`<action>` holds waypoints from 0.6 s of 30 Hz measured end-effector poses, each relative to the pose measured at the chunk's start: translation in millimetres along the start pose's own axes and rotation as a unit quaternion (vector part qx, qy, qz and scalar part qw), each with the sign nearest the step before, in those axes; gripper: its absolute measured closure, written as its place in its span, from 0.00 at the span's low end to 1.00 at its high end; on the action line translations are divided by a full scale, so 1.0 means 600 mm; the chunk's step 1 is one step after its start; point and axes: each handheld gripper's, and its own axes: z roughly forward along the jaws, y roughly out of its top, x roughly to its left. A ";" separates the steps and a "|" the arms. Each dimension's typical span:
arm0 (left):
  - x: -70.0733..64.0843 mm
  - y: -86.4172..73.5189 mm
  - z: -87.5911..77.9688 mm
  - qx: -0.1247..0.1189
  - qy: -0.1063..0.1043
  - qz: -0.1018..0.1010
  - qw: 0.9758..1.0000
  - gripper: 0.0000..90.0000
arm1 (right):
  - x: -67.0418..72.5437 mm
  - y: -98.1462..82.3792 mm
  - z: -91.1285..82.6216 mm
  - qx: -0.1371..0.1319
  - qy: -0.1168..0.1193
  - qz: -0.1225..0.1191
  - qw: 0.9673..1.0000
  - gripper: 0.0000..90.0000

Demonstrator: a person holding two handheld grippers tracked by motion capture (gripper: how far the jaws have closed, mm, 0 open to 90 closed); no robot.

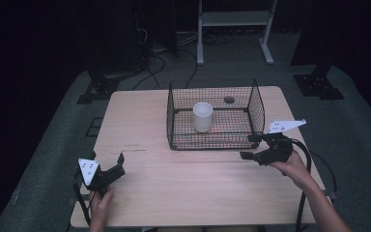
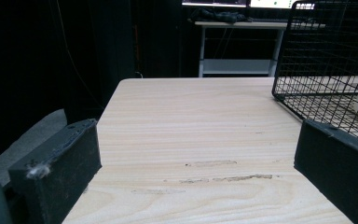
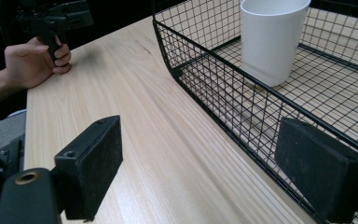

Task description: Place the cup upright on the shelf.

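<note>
No writing is seen. A white plastic cup (image 1: 203, 116) stands upright inside the black wire basket (image 1: 256, 108) toward the tabletop's (image 1: 140, 130) far edge. Both the left tool (image 1: 107, 164) and right tool (image 1: 251, 146) are held spread, empty.

Readable text: none in any of the three views.
White cup (image 1: 203, 116): plain wall, no print or logo to be read.
Wire basket (image 1: 257, 108): bare black mesh, no tag or label.
Bench (image 1: 188, 179): plain wood grain with a few scuff marks, no writing.
Grey plate on the left gripper (image 1: 89, 169): small dark dots, no letters or numbers legible.
Grey plate on the right gripper (image 1: 284, 126): small dark dots, nothing legible.
Screens at the top of the left gripper view (image 2: 265, 3): bright strips, too cropped to read.
</note>
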 end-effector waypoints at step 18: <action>-0.001 0.000 0.000 0.000 0.000 0.003 1.000 0.00 | 0.001 -0.057 -0.008 -0.010 -0.009 0.021 1.000 0.16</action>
